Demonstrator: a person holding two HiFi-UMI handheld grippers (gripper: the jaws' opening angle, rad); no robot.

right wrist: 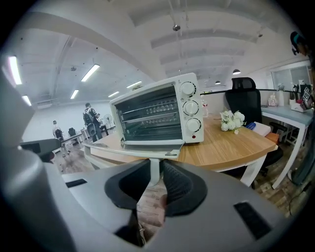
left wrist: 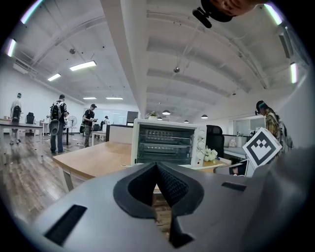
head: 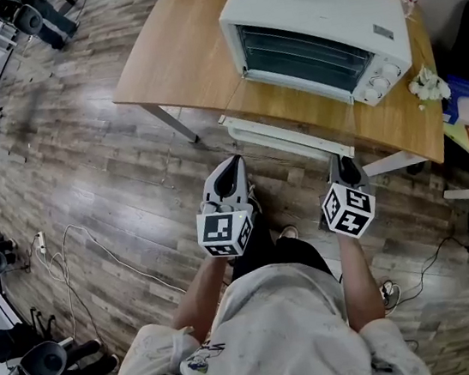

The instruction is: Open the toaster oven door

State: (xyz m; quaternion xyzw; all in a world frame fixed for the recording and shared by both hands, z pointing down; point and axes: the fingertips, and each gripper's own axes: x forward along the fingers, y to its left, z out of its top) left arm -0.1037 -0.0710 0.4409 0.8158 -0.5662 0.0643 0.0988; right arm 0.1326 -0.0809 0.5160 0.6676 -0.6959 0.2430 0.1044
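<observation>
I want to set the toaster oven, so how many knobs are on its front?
3, stacked in a column on the right of the toaster oven: top knob, middle knob, bottom knob. None looks hidden.

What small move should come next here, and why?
Likely none: the toaster oven door already lies flat open in front of the toaster oven, and the left gripper and right gripper hang empty, short of the table. I'd rest both.

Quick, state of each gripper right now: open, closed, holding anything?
Left gripper: closed, jaw tips meeting, nothing held.
Right gripper: slightly open, nothing between the jaws.
</observation>
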